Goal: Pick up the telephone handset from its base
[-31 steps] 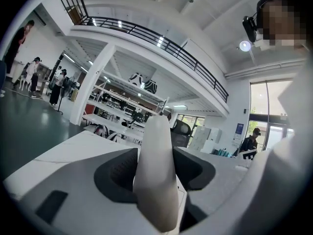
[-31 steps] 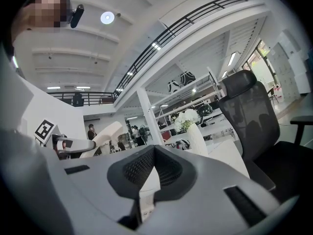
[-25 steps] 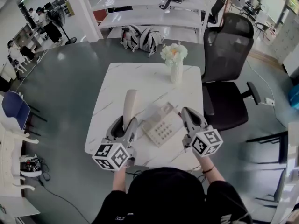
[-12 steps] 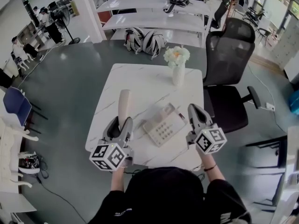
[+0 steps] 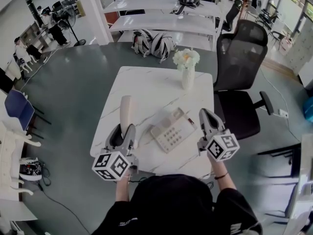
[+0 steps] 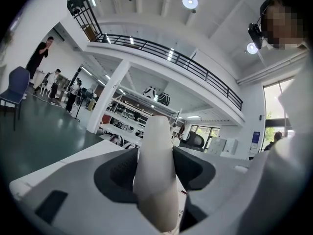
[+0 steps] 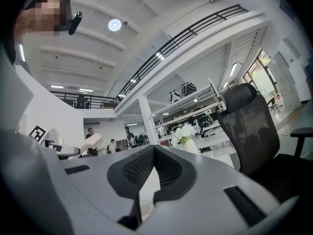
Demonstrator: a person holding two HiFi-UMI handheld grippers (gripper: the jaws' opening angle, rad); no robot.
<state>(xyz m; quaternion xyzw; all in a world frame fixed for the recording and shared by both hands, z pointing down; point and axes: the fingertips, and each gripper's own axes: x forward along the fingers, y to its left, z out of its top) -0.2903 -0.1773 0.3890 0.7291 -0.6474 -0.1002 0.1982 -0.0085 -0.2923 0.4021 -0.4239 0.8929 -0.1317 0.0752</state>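
The cream telephone handset (image 5: 126,109) is off its base and points away from me over the white marble table (image 5: 146,82). My left gripper (image 5: 124,129) is shut on its near end. In the left gripper view the handset (image 6: 155,170) fills the gap between the dark pads (image 6: 117,173). The telephone base (image 5: 171,130), cream with a keypad, lies at an angle on the table between the grippers. To the right of the base, my right gripper (image 5: 205,115) hangs with its jaws together and nothing in them. Its view shows the shut pads (image 7: 139,168) and the raised handset (image 7: 90,142) at left.
A white vase of flowers (image 5: 187,67) stands at the table's far side. A black office chair (image 5: 239,72) is by the table's right edge. Helmets (image 5: 151,40) lie on the floor beyond the table, in front of long white tables. People stand far left.
My left gripper has carried the handset a little to the left, away from the base. The right gripper has risen slightly and stays shut.
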